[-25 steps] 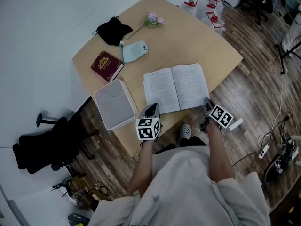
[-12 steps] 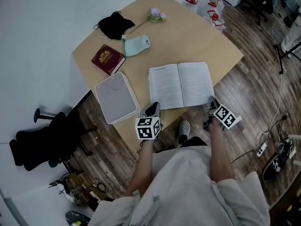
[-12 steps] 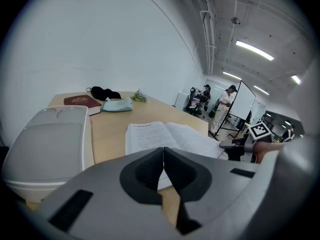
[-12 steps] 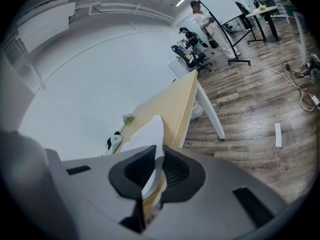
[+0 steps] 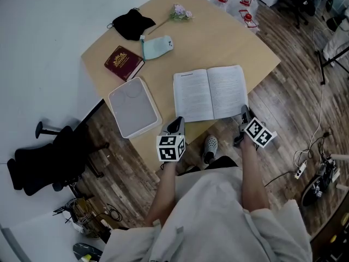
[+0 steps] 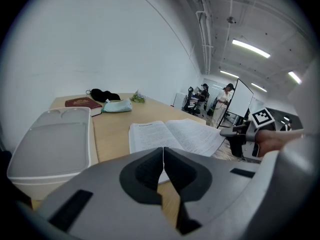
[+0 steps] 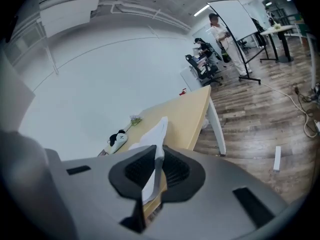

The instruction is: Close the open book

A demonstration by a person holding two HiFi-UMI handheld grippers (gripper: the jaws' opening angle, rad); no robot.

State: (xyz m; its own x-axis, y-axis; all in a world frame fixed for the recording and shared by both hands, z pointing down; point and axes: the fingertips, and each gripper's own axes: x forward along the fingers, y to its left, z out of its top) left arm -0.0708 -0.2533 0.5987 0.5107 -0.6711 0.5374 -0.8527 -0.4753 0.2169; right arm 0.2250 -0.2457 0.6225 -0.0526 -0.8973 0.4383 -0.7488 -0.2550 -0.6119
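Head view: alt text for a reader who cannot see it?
From above: a person's right gripper clamps the near right corner of an open white-paged book on a light wooden table; the left gripper, shut and empty, hovers at the table's near edge. A dark red book and a white rectangular tray lie to its left.

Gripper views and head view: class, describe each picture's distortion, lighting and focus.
Left gripper view: fisheye circle with black corners, ceiling strip lights brightest, open book sharp. Right gripper view: same fisheye, the page between the jaws near and soft. Head view: even light, no glare on the table.
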